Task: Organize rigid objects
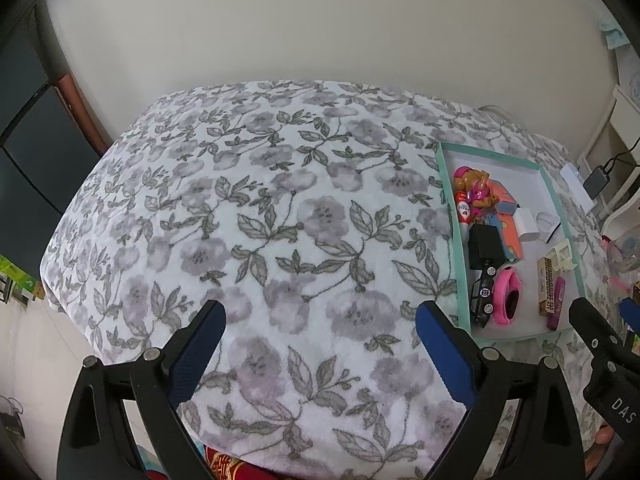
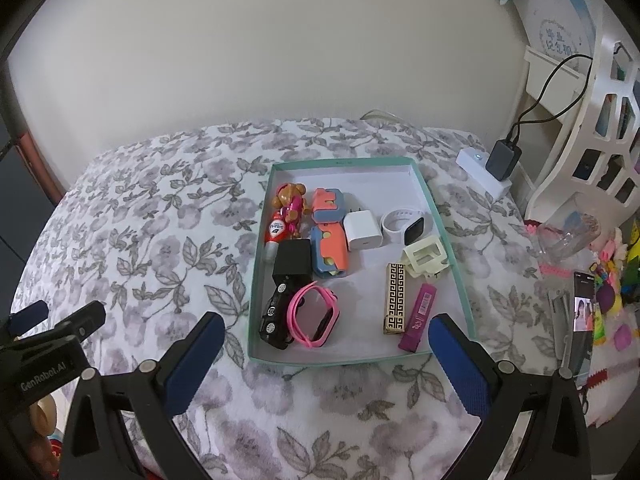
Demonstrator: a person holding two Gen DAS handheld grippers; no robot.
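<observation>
A teal-rimmed shallow box (image 2: 452,256) (image 1: 450,196) lies on the floral blanket. It holds a toy dog (image 2: 290,202), a black toy car (image 2: 276,316), a pink watch (image 2: 314,316) (image 1: 507,294), a black charger (image 2: 293,260), a white charger (image 2: 362,230), a white watch (image 2: 402,224), orange-blue cases (image 2: 330,254), a gold patterned lighter (image 2: 395,298) and a purple lighter (image 2: 420,318). My right gripper (image 2: 326,350) hovers open just before the box's near rim, nothing between its fingers. My left gripper (image 1: 320,344) is open over bare blanket, left of the box.
The floral blanket (image 1: 260,220) covers a raised surface against a pale wall. At the right stand a white power strip with a dark plug (image 2: 490,170), a white shelf unit (image 2: 592,120), a phone (image 2: 582,320) and colourful toys (image 2: 616,296).
</observation>
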